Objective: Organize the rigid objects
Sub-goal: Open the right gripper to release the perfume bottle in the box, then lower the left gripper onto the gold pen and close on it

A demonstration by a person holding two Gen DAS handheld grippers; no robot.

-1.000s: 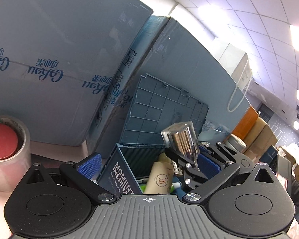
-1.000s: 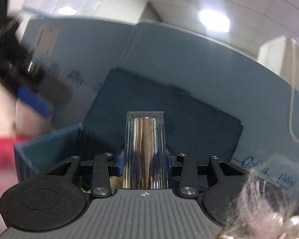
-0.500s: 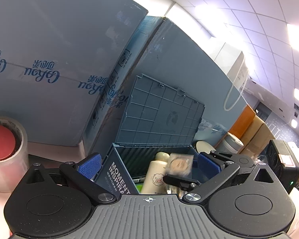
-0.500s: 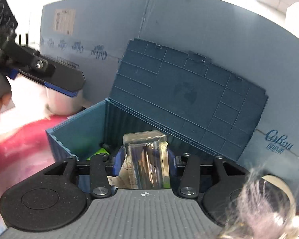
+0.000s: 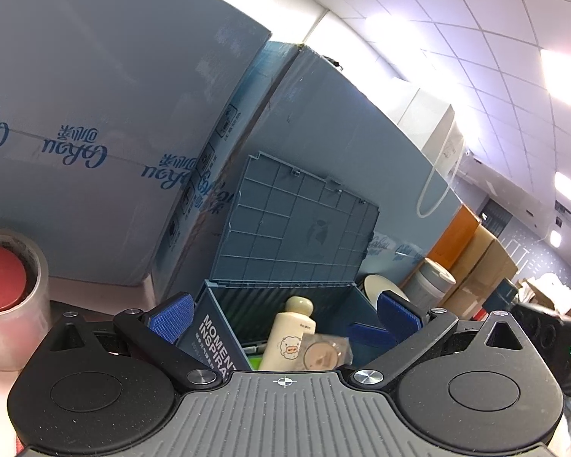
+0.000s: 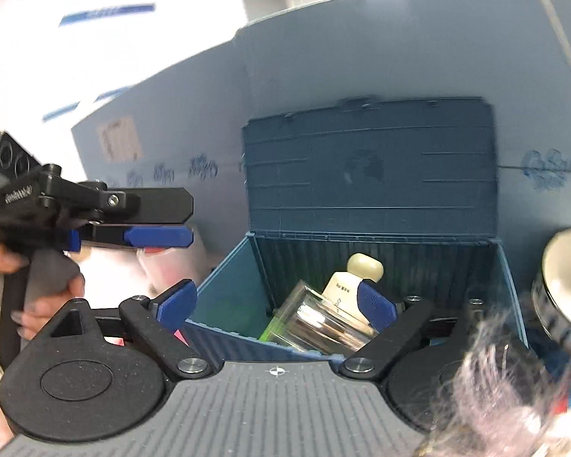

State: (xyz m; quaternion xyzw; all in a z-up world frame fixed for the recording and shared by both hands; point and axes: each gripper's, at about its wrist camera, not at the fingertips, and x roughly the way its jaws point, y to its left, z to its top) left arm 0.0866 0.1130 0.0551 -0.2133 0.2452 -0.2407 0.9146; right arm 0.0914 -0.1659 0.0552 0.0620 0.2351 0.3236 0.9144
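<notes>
The right hand-held gripper [image 6: 277,302] has its fingers spread wide apart and grips nothing. Just ahead of it and slightly below stands the open blue storage box [image 6: 224,297], its ribbed lid [image 6: 369,167] tipped up against the big blue cartons [image 6: 361,49] behind. Between the spread fingers, inside the box, a clear-cased metallic cylinder [image 6: 319,323] lies tilted, leaning against a cream bottle [image 6: 346,282] that stands toward the far wall; something lime green [image 6: 274,327] shows beneath the cylinder. Off to the left of this gripper, the left hand-held gripper [image 6: 160,217] is seen side-on, a hand [image 6: 38,297] wrapped round its handle.

From the left wrist view, the left hand-held gripper [image 5: 283,314] is likewise parted and empty. Straight ahead of it sits the same box [image 5: 217,327], the cream bottle [image 5: 285,342] with a small animal face upright inside and the cylinder's round end [image 5: 323,354] just to its right. A roll of clear tape [image 5: 15,297] with a red core rests on the worktop far to its left
</notes>
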